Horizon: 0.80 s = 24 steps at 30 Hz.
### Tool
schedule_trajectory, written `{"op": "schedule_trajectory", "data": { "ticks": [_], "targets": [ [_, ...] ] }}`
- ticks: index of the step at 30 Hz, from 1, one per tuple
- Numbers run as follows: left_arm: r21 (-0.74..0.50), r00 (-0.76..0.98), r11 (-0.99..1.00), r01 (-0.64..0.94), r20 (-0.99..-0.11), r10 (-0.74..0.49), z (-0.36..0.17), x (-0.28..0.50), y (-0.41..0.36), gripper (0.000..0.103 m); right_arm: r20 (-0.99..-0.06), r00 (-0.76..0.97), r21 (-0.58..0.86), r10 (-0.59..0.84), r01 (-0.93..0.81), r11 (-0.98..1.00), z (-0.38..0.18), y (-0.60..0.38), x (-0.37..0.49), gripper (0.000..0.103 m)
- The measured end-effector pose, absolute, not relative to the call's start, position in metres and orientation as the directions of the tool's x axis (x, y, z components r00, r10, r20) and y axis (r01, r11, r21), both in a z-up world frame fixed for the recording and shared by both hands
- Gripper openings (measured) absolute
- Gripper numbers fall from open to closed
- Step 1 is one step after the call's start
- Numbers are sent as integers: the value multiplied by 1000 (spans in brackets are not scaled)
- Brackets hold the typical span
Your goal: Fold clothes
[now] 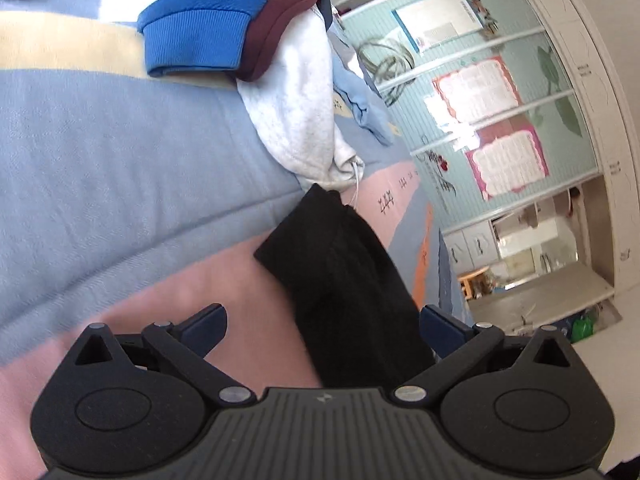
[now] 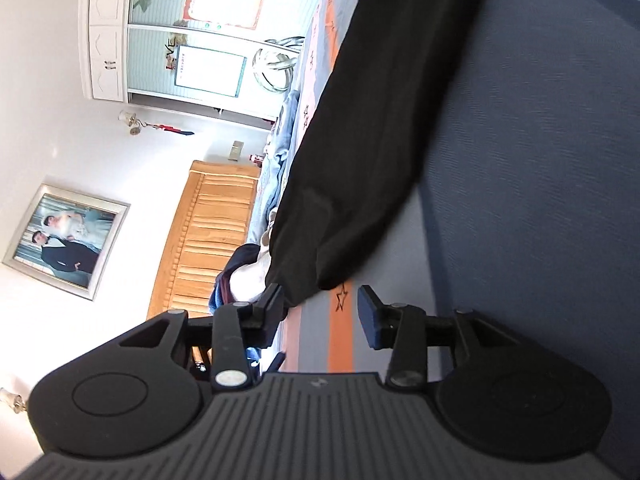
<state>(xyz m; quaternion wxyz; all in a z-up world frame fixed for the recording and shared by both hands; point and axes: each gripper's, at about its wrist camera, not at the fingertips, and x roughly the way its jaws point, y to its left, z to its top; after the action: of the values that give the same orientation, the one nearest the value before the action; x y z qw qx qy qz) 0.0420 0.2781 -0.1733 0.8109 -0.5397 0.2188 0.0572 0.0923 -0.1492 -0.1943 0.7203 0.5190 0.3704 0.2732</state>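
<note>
Left gripper: the black two-finger left gripper [image 1: 322,322] is seen with its jaws spread wide; a long black knitted garment [image 1: 340,276] runs between them, and no clamping on it can be made out.
Right gripper: the black two-finger right gripper [image 2: 320,308] is held with its jaws apart; the rounded end of the same black garment [image 2: 372,128] hangs just ahead of them, close to the left finger, and contact cannot be judged.
Black garment: it is laid across the striped bedspread of light blue, pink, cream and orange bands [image 1: 120,152].
Clothes pile: a bright blue ribbed-cuff sweatshirt [image 1: 200,24], a maroon fleece piece [image 1: 276,28] and a pale grey sweatshirt [image 1: 296,100] are heaped together further up the bed; the grey one's tip lies near the black garment's end.
Background: a pale green sliding-door wardrobe with papers stuck on it [image 1: 480,92], a slatted wooden headboard [image 2: 208,240] and a silver-framed photograph on the wall [image 2: 64,236] are visible.
</note>
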Motion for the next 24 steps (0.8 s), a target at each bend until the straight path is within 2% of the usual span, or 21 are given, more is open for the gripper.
{"op": "schedule_trajectory", "data": {
  "ticks": [2, 11, 24],
  "targets": [
    [-876, 901, 354, -328, -403, -161, -177, 51, 274, 102, -232, 586, 952, 777, -28, 306, -193, -152, 95, 45],
    [-807, 888, 427, -407, -460, -24, -173, 79, 248, 102, -170, 587, 968, 792, -53, 247, -195, -191, 93, 45],
    [-805, 918, 466, -366, -393, 42, -176, 110, 225, 102, -91, 579, 982, 810, -80, 168, -209, -235, 83, 45]
  ]
}}
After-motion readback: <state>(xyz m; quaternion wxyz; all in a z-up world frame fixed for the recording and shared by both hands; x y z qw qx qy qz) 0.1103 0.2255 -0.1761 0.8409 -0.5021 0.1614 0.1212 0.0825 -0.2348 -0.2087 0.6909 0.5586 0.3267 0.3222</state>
